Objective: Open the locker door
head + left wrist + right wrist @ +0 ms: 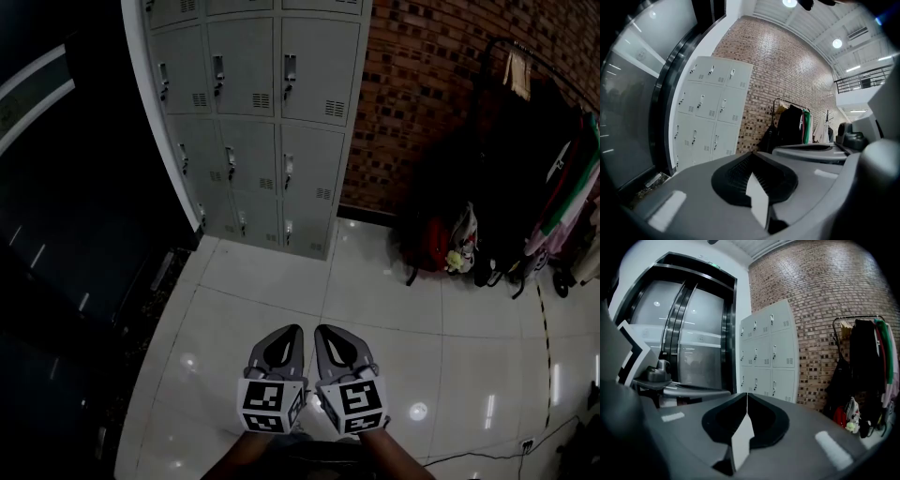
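A grey bank of lockers (253,122) stands against the far wall, all its doors closed, each with a small handle (289,70). The lockers (710,117) also show in the left gripper view, and in the right gripper view the lockers (771,357) sit ahead, some way off. My left gripper (292,328) and right gripper (323,328) hang side by side low in the head view, over the floor, well short of the lockers. Both point toward them. The left gripper (751,153) is shut and holds nothing; the right gripper (747,393) is likewise shut and holds nothing.
A glossy tiled floor (375,309) lies between me and the lockers. Dark glass doors (66,234) run along the left. A brick wall (422,94) is right of the lockers, with a clothes rack (534,187) and bags (436,244) under it. A cable (497,455) lies at lower right.
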Demonstrator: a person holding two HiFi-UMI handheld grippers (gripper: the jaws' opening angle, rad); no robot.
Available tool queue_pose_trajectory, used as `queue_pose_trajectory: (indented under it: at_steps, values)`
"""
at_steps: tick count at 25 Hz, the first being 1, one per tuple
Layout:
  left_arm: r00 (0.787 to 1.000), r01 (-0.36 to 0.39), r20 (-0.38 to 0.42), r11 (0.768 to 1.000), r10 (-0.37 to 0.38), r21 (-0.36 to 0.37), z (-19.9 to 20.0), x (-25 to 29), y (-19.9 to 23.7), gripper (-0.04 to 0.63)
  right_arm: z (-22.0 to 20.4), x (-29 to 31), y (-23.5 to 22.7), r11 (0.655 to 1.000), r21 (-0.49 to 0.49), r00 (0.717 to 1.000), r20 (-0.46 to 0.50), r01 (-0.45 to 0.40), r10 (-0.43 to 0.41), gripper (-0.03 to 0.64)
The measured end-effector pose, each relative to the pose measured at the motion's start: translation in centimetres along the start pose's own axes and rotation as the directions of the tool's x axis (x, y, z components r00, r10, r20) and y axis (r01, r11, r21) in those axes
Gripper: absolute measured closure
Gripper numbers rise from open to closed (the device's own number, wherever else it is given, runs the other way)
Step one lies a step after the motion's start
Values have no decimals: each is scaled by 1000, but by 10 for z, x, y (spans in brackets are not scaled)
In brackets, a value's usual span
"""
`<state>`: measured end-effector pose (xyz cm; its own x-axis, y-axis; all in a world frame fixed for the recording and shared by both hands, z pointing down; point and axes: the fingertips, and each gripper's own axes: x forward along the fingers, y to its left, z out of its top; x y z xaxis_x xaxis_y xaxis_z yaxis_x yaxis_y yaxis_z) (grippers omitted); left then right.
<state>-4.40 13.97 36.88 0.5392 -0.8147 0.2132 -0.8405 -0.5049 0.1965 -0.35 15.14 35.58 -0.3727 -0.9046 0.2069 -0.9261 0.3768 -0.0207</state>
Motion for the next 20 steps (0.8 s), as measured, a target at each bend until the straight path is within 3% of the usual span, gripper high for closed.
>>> queue_pose_trajectory:
  at_steps: [11,20]
  values:
    - [1000,-9,8,1000,9,-20,15,19,48,589,17,49,9,1000,-22,1000,1,-9,9,612]
    - [999,-36,-16,999,36,-5,11,65,67,589,14,98,-15,999,-7,999,15,-47,47,612]
